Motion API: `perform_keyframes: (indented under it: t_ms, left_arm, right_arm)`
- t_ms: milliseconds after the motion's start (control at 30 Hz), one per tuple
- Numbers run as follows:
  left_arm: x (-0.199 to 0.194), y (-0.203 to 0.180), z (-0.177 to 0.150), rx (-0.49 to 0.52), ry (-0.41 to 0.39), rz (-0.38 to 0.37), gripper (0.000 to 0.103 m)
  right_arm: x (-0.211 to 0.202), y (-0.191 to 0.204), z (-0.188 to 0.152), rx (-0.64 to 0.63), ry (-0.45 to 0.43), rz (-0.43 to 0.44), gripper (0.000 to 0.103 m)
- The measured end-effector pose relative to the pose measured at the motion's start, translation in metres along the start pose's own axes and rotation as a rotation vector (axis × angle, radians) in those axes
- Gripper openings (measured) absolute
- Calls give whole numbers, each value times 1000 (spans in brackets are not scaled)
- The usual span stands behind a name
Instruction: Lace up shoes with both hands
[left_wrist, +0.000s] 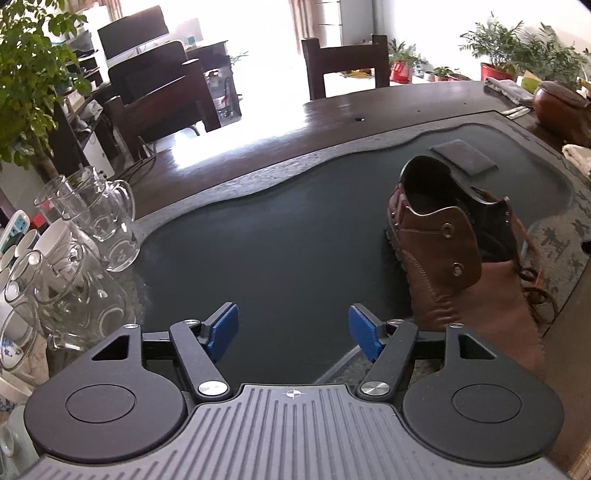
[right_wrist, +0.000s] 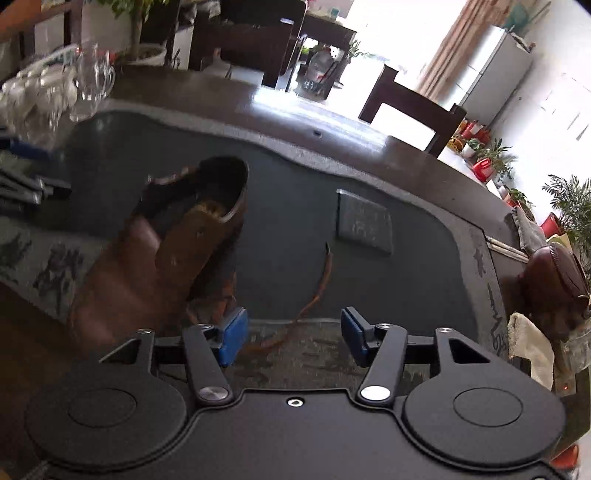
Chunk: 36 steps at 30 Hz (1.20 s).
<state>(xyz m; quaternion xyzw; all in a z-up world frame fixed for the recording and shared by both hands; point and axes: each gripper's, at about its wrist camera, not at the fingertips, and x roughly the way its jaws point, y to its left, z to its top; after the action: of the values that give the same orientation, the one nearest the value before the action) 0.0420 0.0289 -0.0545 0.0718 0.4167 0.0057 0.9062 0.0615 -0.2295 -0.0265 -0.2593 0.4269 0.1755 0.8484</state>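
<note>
A brown leather shoe (left_wrist: 443, 258) with metal eyelets stands on the dark tea tray (left_wrist: 277, 240), toe toward me, right of my left gripper (left_wrist: 293, 328). That gripper is open and empty, its blue pads apart over bare tray. A brown lace (left_wrist: 535, 280) hangs loose on the shoe's right side. In the right wrist view the shoe (right_wrist: 166, 251) is at the left, blurred. One lace end (right_wrist: 321, 280) trails over the tray toward my right gripper (right_wrist: 293, 334), which is open and empty just above that lace.
Glass mugs (left_wrist: 103, 218) and cups crowd the tray's left edge. A small dark slab (left_wrist: 463, 157) lies behind the shoe. A brown pouch (right_wrist: 554, 280) and a cloth (right_wrist: 532, 350) sit at the right. A wooden chair (left_wrist: 345, 66) stands beyond the table.
</note>
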Motion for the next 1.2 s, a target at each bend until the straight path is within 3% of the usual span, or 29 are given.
perform_keyframes:
  t_ms: [167,300,533,867,1200]
  left_arm:
    - [8,5,-2,-21,12,17,70]
    - [15,9,-2,-29,16,23,70]
    - [35,27,-4,-102,27,-13,72]
    - [68,65,-10,-195,45,-4,72]
    - [77,73,-17,-167,-11,4,72]
  right_arm:
    - [0,-7,-7,88,-51,-4,60]
    - [6,-17,-20,221,-172,-11,69]
    - [26,-39,-42,384,-245,-13,80]
    - [72,-80,-68,525,-263,-27,85]
    - [103,-106,-73,592,-274,-45,86]
